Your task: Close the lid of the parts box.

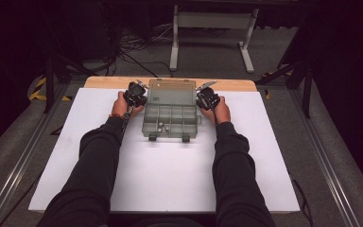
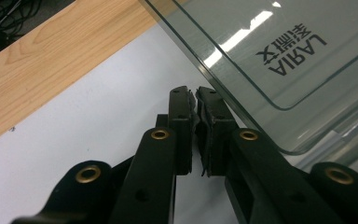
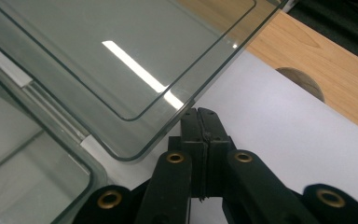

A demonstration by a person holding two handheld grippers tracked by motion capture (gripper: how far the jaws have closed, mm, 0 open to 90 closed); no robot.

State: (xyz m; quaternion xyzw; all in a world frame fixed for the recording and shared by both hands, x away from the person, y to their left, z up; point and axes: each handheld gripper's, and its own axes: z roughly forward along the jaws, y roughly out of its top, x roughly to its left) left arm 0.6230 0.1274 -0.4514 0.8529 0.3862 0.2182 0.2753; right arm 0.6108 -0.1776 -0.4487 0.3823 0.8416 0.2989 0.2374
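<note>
A clear plastic organiser box [image 1: 171, 124] stands on the white table top, its lid [image 1: 170, 92] thrown back and tilted up at the far side. A few small metal parts [image 1: 161, 126] lie in its front compartments. My left gripper [image 1: 142, 98] sits at the lid's left edge; in the left gripper view its jaws [image 2: 196, 92] are shut with nothing between them, just beside the lid's [image 2: 284, 46] rim. My right gripper [image 1: 201, 100] is at the lid's right edge, shut and empty [image 3: 199, 112], its tips against the rim of the lid [image 3: 98, 56].
The white table top [image 1: 170, 179] stretches wide in front of the box. A wooden strip [image 1: 236, 85] runs along the far edge, with a round hole [image 3: 303, 81] near my right gripper. Beyond it stand a white frame [image 1: 212, 21] and floor cables [image 1: 132, 45].
</note>
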